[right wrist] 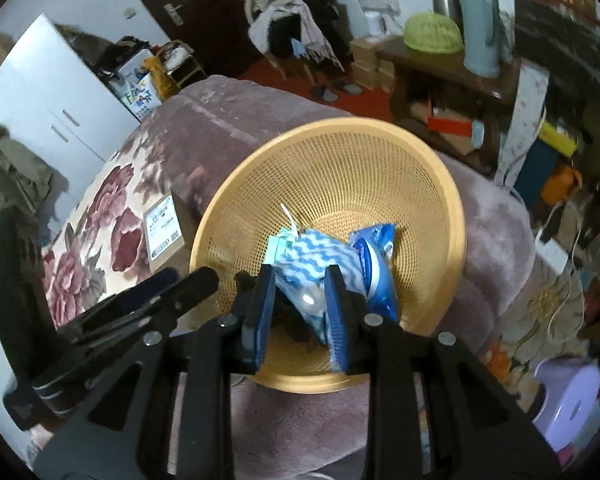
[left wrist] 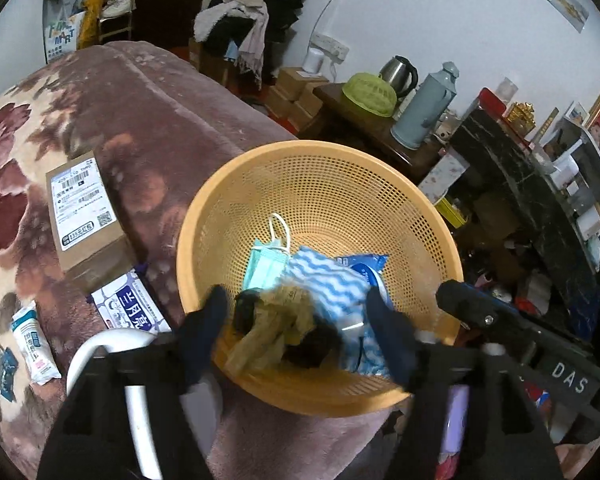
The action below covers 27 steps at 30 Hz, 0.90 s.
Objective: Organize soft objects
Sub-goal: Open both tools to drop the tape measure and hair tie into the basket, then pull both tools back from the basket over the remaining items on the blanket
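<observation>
Above the round, perforated tan plastic basket (left wrist: 324, 184) on the plush floral blanket (left wrist: 112, 112), the left gripper (left wrist: 296, 320) spreads wide over a crumpled olive cloth (left wrist: 272, 320), while the right gripper (right wrist: 300, 292) pinches the blue-and-white zigzag cloth (right wrist: 320, 256) inside the basket.

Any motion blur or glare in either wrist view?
Left wrist: left hand-held gripper fingers and the olive crumpled cloth smear; orange perforated plastic basket is sharp. Right wrist: right-hand background blurred; small glare spot between the blue fingers.
</observation>
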Available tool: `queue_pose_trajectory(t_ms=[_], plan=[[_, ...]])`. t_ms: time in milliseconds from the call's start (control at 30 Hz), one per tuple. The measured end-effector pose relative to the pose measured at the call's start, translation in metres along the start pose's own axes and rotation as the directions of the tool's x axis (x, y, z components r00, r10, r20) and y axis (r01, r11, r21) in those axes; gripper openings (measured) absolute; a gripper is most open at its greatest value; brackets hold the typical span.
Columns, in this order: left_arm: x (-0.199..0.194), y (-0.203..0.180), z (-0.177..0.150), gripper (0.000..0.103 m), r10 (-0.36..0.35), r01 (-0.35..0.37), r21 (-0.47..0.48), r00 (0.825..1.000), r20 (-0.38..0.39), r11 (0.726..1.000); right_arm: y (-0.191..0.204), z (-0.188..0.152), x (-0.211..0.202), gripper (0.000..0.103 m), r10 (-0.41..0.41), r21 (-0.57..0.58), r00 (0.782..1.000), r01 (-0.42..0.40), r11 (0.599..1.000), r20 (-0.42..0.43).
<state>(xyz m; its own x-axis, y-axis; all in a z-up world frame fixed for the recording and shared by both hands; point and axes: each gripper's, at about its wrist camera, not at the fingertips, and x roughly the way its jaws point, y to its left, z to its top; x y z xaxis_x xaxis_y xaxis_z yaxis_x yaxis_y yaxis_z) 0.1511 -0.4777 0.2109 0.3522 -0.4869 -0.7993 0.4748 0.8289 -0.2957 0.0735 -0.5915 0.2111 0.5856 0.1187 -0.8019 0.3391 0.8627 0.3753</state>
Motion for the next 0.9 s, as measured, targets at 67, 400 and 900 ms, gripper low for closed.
queue_pose_trajectory(t_ms=[67,400,900], plan=[[-0.003,0.003,-0.001,0.083,0.020,-0.020,0.002,1.000,0.005,1.000,-0.001,-0.001,-0.001,0.032,-0.024,0.000,1.000,0.024,1.000,0.005],[-0.026,0.016,-0.011,0.102,0.140,-0.142,0.030,0.989,0.054,0.989,0.004,-0.013,-0.006,0.095,-0.066,-0.016,0.998,0.066,0.998,0.010],[-0.061,0.050,-0.035,0.102,0.174,-0.174,-0.018,0.982,0.067,0.985,0.031,-0.035,-0.008,0.103,-0.100,-0.083,0.995,0.099,0.992,-0.012]])
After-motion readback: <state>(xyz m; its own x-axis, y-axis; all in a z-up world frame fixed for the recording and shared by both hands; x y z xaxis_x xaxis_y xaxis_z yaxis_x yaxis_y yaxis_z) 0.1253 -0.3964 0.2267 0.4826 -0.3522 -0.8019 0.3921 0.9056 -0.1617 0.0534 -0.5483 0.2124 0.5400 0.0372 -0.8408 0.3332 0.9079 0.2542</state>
